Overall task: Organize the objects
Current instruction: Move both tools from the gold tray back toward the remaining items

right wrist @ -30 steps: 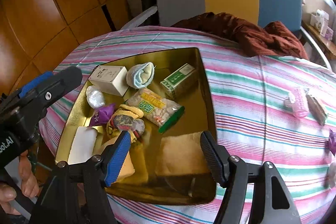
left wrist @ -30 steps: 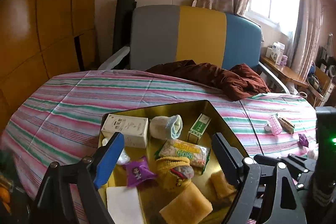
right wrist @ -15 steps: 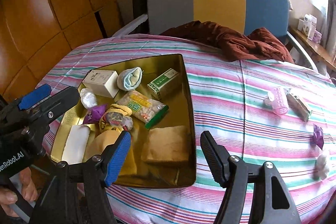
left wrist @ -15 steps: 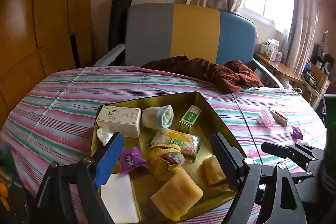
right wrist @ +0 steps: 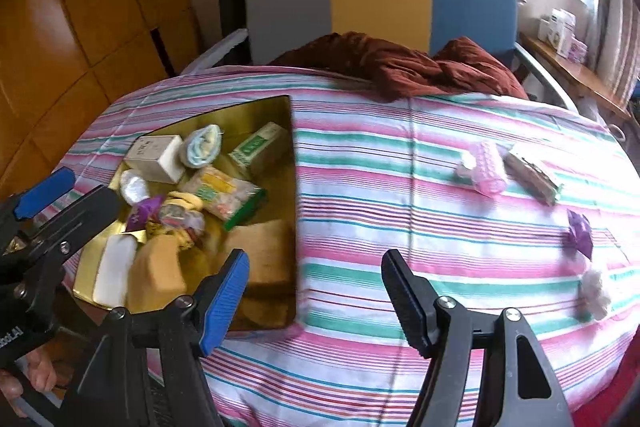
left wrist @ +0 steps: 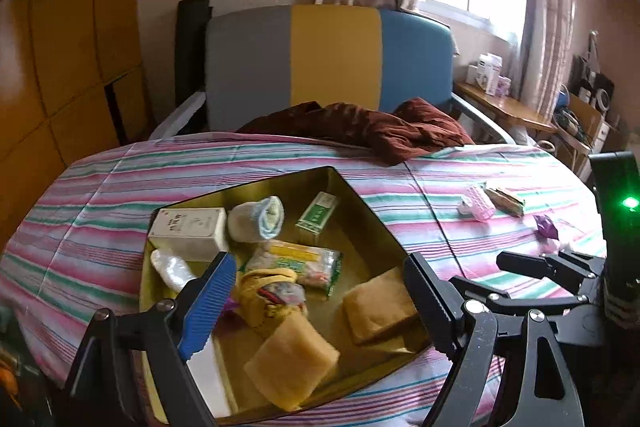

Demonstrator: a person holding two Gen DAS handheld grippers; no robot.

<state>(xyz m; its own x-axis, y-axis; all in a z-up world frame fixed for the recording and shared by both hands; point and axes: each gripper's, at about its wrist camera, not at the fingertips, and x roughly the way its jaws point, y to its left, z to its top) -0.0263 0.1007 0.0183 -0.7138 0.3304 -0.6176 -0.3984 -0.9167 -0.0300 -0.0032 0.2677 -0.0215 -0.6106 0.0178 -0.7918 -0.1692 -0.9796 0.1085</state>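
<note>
Both tongs, my left tongs (left wrist: 316, 291) and my right tongs (right wrist: 316, 291), hang with jaws apart and nothing between them.

Left tongs hover over the gold tray (left wrist: 360, 195) on the striped desk (right wrist: 360, 155), crowded with a white box (left wrist: 188, 233), rolled sock (left wrist: 260, 219) and green carton (left wrist: 318, 213). Well apart to the right lie a pink curler (right wrist: 486, 167) and purple wrapper (right wrist: 580, 231).
</note>
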